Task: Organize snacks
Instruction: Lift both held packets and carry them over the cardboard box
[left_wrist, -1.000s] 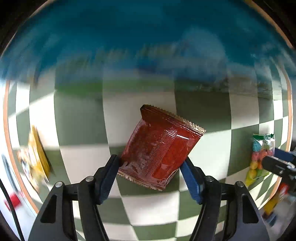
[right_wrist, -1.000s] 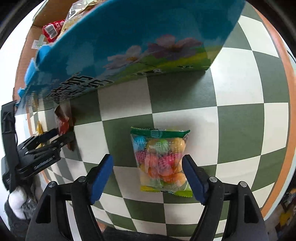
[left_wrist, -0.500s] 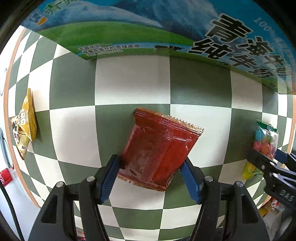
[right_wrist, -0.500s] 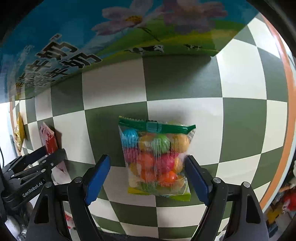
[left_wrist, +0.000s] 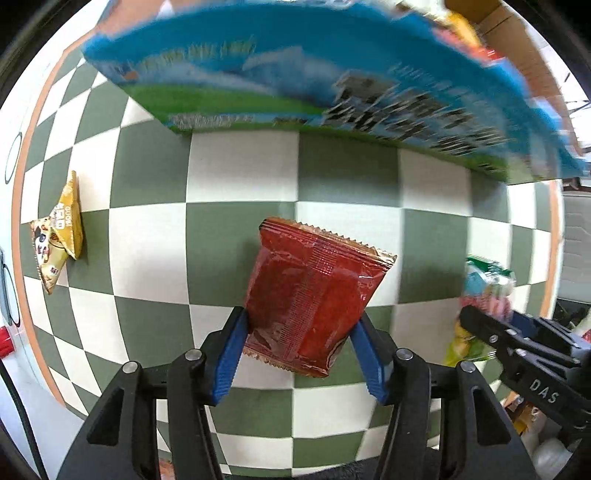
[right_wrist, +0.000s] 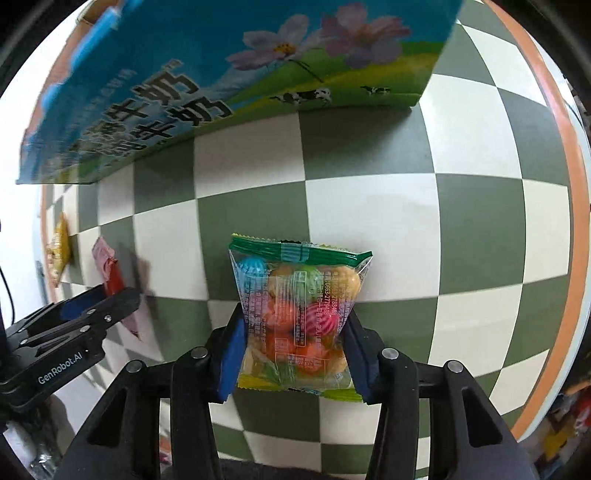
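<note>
My left gripper is shut on a red snack packet and holds it above the checkered table. My right gripper is shut on a clear bag of coloured candies with a green top. Each gripper shows in the other's view: the right one at the right edge of the left wrist view, the left one at the left edge of the right wrist view. A blue printed carton stands just behind; it also fills the top of the right wrist view, with snacks inside.
A yellow snack packet lies at the table's left side, near the orange rim. The green-and-white checkered cloth stretches to the right.
Both grippers have closed on their packets and lifted back from the table. More of the carton and its open top has come into view.
</note>
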